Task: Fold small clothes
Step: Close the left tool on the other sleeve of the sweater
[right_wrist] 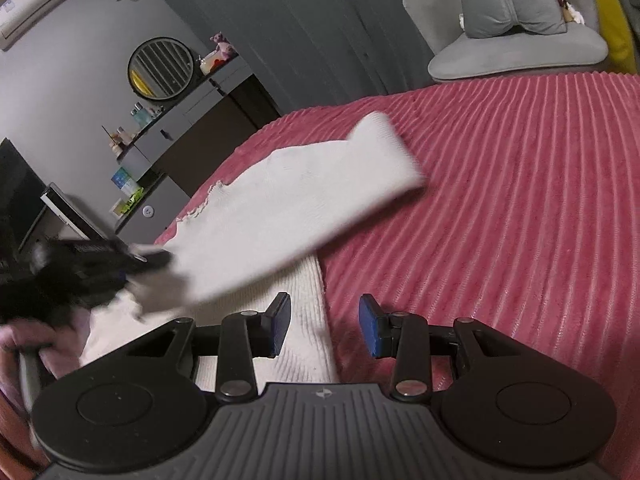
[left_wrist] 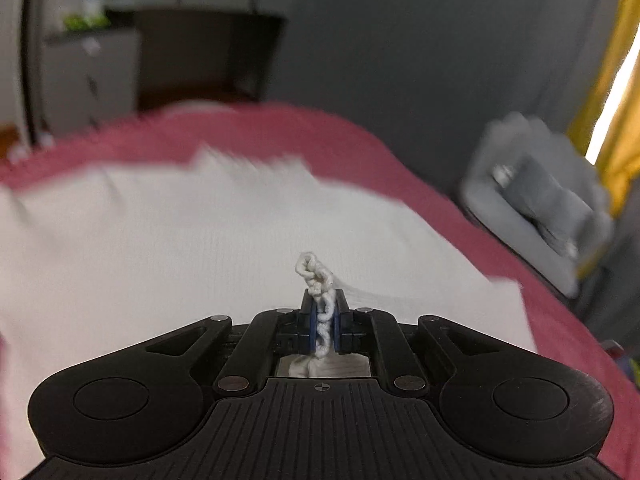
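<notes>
Left wrist: left gripper clamps white garment's crocheted edge.

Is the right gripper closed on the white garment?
No, the right gripper stands open above the white garment, its blue pads clear of the cloth.

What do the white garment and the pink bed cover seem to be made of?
White garment: probably a soft matte knit, perhaps cotton; fine ribs show and a looped crochet-like trim sits pinched in the left tool. Pink bed cover: plush ribbed fabric, maybe corduroy-like velvet; raised parallel ridges catch light.
</notes>
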`<state>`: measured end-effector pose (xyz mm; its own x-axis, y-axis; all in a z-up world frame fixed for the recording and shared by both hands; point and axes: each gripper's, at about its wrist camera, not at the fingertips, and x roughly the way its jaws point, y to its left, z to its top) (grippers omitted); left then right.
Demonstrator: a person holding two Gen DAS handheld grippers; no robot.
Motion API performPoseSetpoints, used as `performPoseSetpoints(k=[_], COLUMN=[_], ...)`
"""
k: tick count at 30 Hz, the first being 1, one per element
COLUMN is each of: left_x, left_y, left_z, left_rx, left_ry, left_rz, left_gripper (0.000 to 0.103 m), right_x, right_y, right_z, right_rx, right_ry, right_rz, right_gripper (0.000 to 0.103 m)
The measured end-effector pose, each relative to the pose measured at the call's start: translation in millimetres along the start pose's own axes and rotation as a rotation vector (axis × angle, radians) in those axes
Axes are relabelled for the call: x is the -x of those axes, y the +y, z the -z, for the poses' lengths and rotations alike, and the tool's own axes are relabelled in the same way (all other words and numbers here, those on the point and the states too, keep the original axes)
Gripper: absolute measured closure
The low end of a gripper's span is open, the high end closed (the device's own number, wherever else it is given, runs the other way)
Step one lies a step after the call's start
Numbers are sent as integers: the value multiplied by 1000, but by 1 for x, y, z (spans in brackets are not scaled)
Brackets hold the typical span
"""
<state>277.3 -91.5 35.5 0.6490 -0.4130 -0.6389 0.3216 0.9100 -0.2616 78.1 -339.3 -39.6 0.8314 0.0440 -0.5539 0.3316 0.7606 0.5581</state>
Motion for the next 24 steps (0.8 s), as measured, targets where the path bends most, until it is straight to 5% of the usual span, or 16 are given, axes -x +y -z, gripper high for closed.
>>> performPoseSetpoints(k=[6, 10, 12, 14, 17, 18, 19, 24], left_x=[7, -7, -8, -9, -12, -14, -16, -12], left_y=[60, 103, 113, 121, 125, 126, 129, 127], left_z=[-15, -3, 4, 7, 9, 9, 10, 6], left_rx=[-26, 91, 131, 151, 170, 176, 177, 143], left_ry=[-67, 25, 34, 45, 58, 57, 63, 11], left_rz=[-238, -219, -196, -154, -108, -111, -121, -116], left_gripper=[93, 80, 59, 55, 59, 79, 88, 91], right_x=[-2, -6, -9, -11, -18, -23, -27, -55], right_y=[8, 12, 16, 18, 20, 21, 23, 31], right_z=[2, -1, -4, -11, -21, -25, -29, -50], right_rx=[37, 49, 43, 10, -52, -72, -82, -172], right_ry=[-2, 0, 6, 6, 4, 8, 9, 31], right_rz=[13, 26, 25, -2, -47, -54, -55, -74], right_gripper=[66, 65, 65, 65, 62, 62, 62, 62])
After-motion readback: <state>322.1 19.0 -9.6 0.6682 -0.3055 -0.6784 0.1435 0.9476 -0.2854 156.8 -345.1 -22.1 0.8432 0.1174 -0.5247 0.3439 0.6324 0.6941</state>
